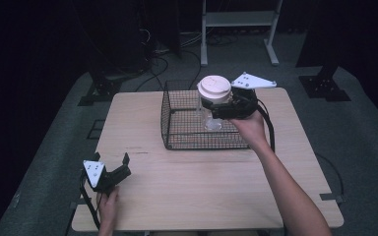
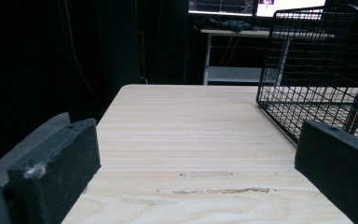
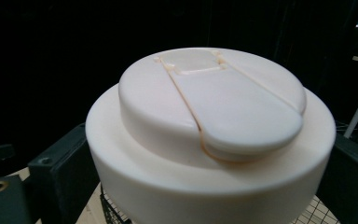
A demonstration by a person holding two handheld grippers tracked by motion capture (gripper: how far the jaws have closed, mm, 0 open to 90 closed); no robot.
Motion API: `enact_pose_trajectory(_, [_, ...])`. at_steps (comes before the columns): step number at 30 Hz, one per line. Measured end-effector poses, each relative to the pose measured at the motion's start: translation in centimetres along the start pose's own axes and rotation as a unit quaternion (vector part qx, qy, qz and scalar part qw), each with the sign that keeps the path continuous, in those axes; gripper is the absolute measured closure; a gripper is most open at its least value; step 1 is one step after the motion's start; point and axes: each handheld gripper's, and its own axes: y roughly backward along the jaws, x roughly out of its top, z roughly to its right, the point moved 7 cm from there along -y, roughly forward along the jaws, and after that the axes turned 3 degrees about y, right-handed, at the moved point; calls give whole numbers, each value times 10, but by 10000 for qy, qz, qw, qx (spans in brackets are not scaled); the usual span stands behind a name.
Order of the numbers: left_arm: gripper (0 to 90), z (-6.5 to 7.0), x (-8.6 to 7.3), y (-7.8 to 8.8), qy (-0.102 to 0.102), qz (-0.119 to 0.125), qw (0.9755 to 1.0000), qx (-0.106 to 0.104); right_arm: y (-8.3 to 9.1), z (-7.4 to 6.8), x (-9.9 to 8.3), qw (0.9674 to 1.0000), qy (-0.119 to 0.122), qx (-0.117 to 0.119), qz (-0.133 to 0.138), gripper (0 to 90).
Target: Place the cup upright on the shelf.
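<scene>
While the wire basket point(image 1: 177, 129) stands on the far middle part of the wooden table point(image 1: 202, 191), the right gripper point(image 1: 215, 109) is held over its inside, near the basket's right wall, with the person's right hand point(image 1: 248, 125) behind it and the forearm running back across the basket's near right corner. Its jaws are closed on a container with a clear body point(image 1: 211, 118) and a white lid point(image 1: 215, 88); the lid rises well above the basket's rim, and the clear body reaches down inside the mesh, though I cannot tell whether its base touches the basket floor. In the right gripper view the white lid point(image 3: 209, 135) sits between the two black jaws, one on each side just below its rim, and its top carries a raised flip tab with thin seams; a bit of the basket's mesh point(image 3: 116, 210) shows beneath it. The grey three-cornered plate point(image 1: 253, 81) on this gripper lies just right of the lid. Well away from the basket, toward the table's near left corner, the left gripper point(image 1: 112, 164) rests low at the table with the left hand point(image 1: 107, 204) behind it; its jaws stand wide apart with nothing between them. In the left gripper view bare wood point(image 2: 191, 149) with a few scuffs lies between those jaws, and the basket point(image 2: 317, 70) stands ahead to the right of them.
</scene>
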Motion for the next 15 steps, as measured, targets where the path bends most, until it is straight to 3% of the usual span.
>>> enact_pose_trajectory(15, [0, 0, 0, 0, 0, 1, 10000, -4, -23, 10, 12, 9999, 31, -123, -98, 46])
